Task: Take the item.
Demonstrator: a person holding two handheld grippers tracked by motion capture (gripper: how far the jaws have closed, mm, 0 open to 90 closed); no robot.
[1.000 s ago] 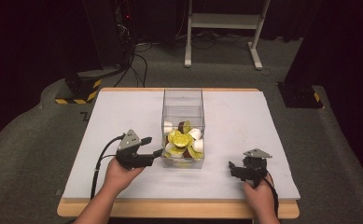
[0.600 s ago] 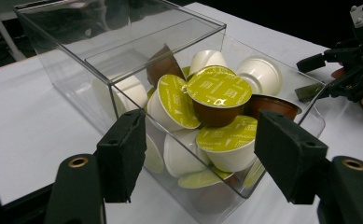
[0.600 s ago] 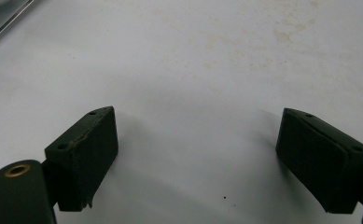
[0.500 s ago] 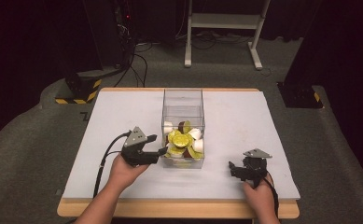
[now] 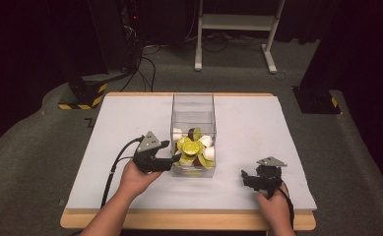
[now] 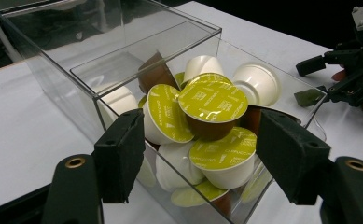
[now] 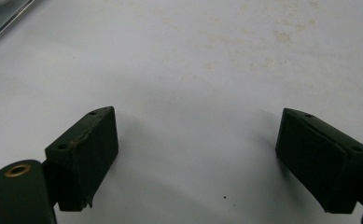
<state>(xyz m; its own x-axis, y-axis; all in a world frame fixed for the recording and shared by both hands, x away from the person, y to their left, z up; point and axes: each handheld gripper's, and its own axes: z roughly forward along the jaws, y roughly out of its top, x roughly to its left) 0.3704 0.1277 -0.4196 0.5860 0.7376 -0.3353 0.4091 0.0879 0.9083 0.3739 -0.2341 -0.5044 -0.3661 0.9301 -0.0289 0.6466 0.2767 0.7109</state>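
Observation:
A clear plastic box [image 5: 193, 104] stands mid-table, holding several coffee capsules [image 5: 189, 146] with yellow-green, white and brown sides. My left gripper [image 5: 172, 153] is open at the box's left front corner, its jaws over the rim. In the left gripper view the box [image 6: 76, 79] is close up, and the capsules [image 6: 212, 100] lie between and beyond my left gripper [image 6: 207, 158]; nothing is held. My right gripper [image 5: 246, 177] rests open near the table's front right. In the right gripper view my right gripper [image 7: 207, 163] frames bare white tabletop [image 7: 193, 70].
The white tabletop [image 5: 258, 123] has a wooden front edge [image 5: 189, 221]. Cables trail from both grippers. Beyond the table are a white stand [image 5: 233, 29], floor cables and dark equipment with yellow-black striped bases [image 5: 83, 98]. The right gripper [image 6: 342, 79] shows at the left gripper view's far right.
My left gripper has moved right and slightly forward, up to the box's front left corner. The right gripper has stayed put.

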